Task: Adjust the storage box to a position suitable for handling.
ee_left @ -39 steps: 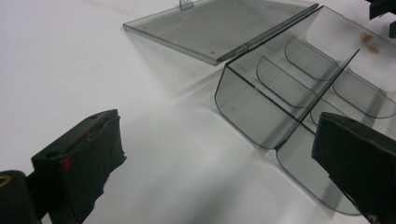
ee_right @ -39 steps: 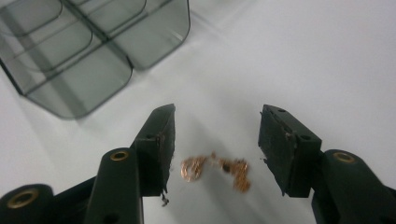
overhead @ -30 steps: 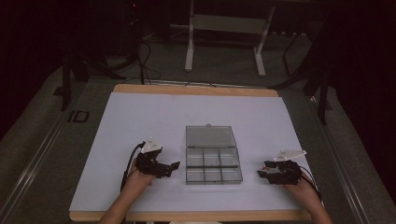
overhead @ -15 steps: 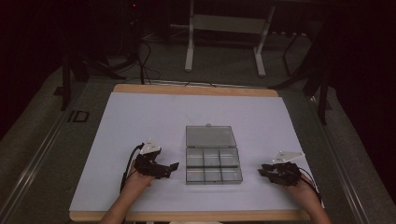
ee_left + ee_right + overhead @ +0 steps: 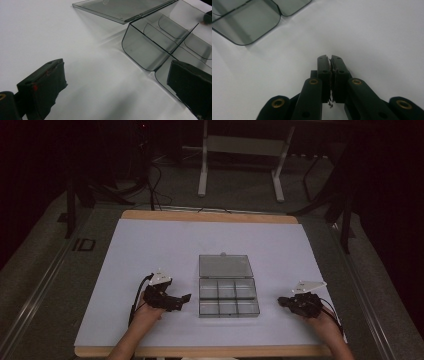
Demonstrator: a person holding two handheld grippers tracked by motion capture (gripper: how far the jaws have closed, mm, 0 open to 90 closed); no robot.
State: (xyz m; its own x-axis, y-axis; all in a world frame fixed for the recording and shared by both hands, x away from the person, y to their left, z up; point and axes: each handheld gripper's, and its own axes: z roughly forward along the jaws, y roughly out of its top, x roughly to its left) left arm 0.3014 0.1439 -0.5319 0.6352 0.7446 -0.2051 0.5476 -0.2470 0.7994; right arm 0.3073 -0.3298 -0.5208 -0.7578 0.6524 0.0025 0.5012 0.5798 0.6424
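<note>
The box [image 5: 228, 291] is a clear, smoke-grey organiser with 6 compartments in 2 rows of 3. It lies on the white bench [image 5: 150, 245], a little toward 6 o'clock from the bench's middle in the high view. Its lid [image 5: 223, 266] is swung open and lies flat on the 12 o'clock side, hinged to the tray.

The left tool [image 5: 181, 300] rests on the bench just beside the box, at the box's 9 o'clock, and points toward 3 o'clock at the near-left compartment. Its jaws stand wide apart with nothing between them. In the left gripper view the box's rounded corner [image 5: 147, 47] sits ahead between the 2 pads, apart from the left pad [image 5: 43, 87], while the right pad [image 5: 190, 87] overlaps the box's edge; whether it touches I cannot tell.

The right tool [image 5: 282, 301] lies at the box's 3 o'clock, near it but apart, pointing toward 9 o'clock. Its jaws have just been closing and now meet pad to pad [image 5: 330, 75], gripping nothing. In the right gripper view 2 box corners [image 5: 249, 25] show at 10 o'clock, well ahead of the tips.
</note>
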